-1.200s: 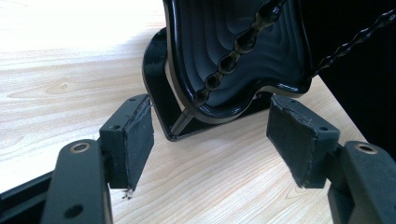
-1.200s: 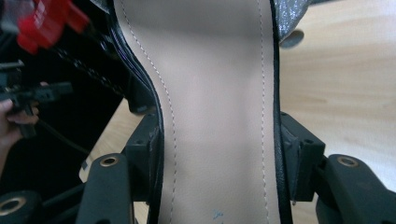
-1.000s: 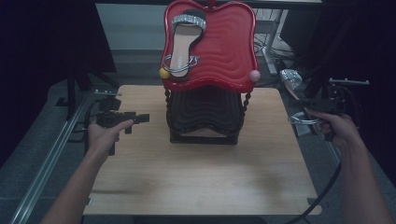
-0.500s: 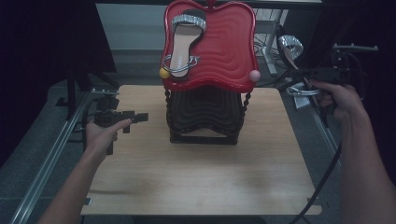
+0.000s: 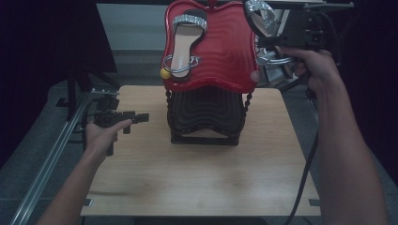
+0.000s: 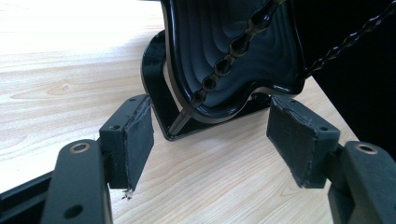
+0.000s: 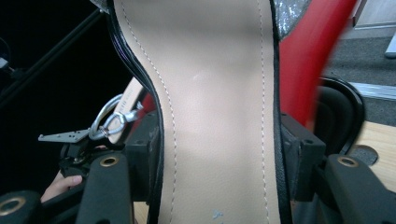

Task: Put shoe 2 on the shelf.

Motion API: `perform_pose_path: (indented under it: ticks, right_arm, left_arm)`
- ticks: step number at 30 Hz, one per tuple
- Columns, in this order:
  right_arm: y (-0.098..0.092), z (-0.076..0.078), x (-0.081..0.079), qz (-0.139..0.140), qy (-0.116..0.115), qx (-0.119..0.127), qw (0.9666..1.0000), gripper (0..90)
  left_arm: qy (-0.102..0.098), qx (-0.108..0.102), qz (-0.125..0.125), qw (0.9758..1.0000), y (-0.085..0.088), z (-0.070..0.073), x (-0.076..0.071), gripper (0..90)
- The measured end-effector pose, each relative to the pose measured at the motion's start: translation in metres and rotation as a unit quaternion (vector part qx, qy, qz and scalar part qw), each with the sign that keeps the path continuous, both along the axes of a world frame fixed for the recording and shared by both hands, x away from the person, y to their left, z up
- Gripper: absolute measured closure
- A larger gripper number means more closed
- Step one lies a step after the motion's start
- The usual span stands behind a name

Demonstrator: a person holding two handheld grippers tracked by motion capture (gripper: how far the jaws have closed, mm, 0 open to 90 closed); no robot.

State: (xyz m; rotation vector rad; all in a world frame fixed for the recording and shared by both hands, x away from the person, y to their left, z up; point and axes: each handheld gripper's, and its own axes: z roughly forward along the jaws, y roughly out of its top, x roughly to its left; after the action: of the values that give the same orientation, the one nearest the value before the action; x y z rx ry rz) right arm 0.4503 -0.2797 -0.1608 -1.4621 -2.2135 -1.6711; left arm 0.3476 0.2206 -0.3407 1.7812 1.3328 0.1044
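- My right gripper (image 5: 277,44), upper right of the high view, pinches a sandal (image 7: 215,107) across its beige insole; both pads press the sole's edges in the right gripper view.
- That sandal sits just beside the red tray's (image 5: 225,51) right rim, top of frame.
- A second sandal (image 5: 185,40) lies on the red tray, upper centre.
- My left gripper (image 5: 124,119), left of centre, is spread and holds nothing, low over the wooden table (image 5: 187,178), pointing at the black stand (image 6: 224,60).
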Motion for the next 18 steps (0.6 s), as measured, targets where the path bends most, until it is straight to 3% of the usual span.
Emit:
perform_pose_path:
  ticks: [4,8,13,18]
  right_arm:
    - [0.032,0.006,0.007,-0.001,0.004,-0.018,0.9998,42.5]
    - [0.052,0.008,0.012,-0.015,0.0,-0.035,0.9993,42.5]
    - [0.067,0.004,0.02,-0.032,0.008,-0.041,0.9986,42.5]
    - [0.075,-0.004,0.026,-0.07,0.004,-0.078,0.9945,42.4]
  left_arm:
    - [-0.001,-0.002,0.001,1.0,0.001,0.001,0.0,31.6]
    - [-0.001,-0.002,0.0,1.0,0.003,0.001,-0.001,31.5]
    - [0.0,-0.003,0.003,1.0,0.006,0.0,-0.002,31.4]
    - [0.001,-0.002,0.005,1.0,0.007,-0.002,-0.001,31.2]
